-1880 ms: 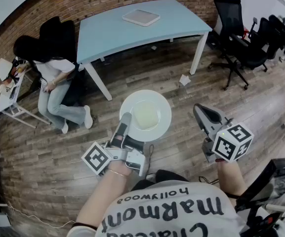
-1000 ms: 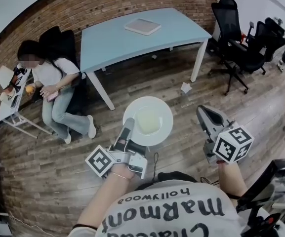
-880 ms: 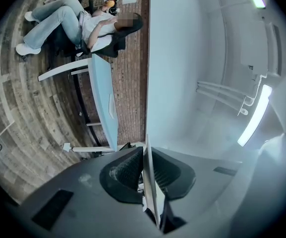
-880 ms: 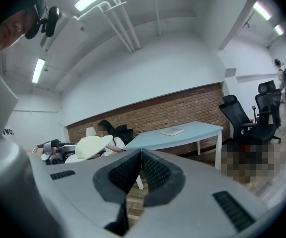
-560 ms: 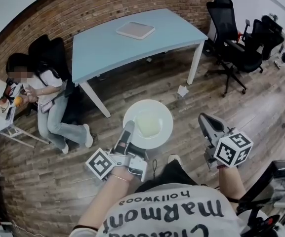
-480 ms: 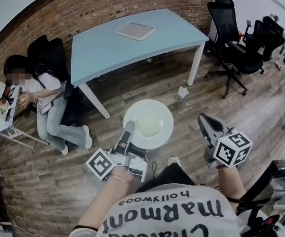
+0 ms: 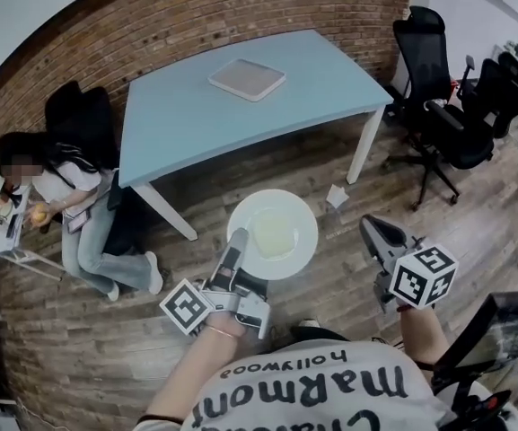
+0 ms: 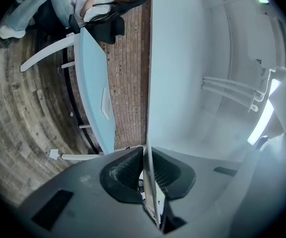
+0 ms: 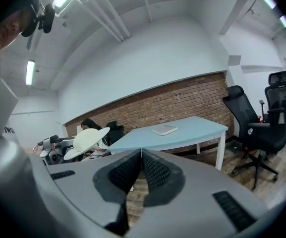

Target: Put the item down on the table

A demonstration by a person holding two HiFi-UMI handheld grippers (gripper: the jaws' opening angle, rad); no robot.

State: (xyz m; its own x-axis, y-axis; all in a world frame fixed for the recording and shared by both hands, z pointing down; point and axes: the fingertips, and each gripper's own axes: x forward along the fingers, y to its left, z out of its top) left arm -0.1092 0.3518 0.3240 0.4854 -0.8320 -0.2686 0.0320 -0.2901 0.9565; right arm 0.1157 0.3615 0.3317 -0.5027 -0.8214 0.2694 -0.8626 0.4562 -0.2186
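When looking down from the head view, can see the left gripper [image 7: 237,238] pinching the near rim of a white plate [image 7: 296,241], out over the wooden floor [image 7: 79,330], just short of the light-blue table [image 7: 241,115] and not set down on it. Also shows a flat white square tray [image 7: 247,78] lying toward the far side of the tabletop. Spotted the right gripper [image 7: 373,227] off to the plate's right, well apart from it and carrying nothing. Got a brick wall [image 7: 196,16] behind the table, black office chairs [image 7: 438,106] on the right, a seated person [image 7: 70,196] on the left, and a scrap of paper [image 7: 337,196] on the floor near a table leg.

Over in the left gripper view, shows both pads squeezed onto the plate's rim, with the plate edge-on as a thin pale strip running up the middle. Puts the table sideways at the left.

Switching to the right gripper view, finds the jaws pressed together with nothing between them. Catches the plate [image 9: 86,139] off at the left and the table beyond the jaws.
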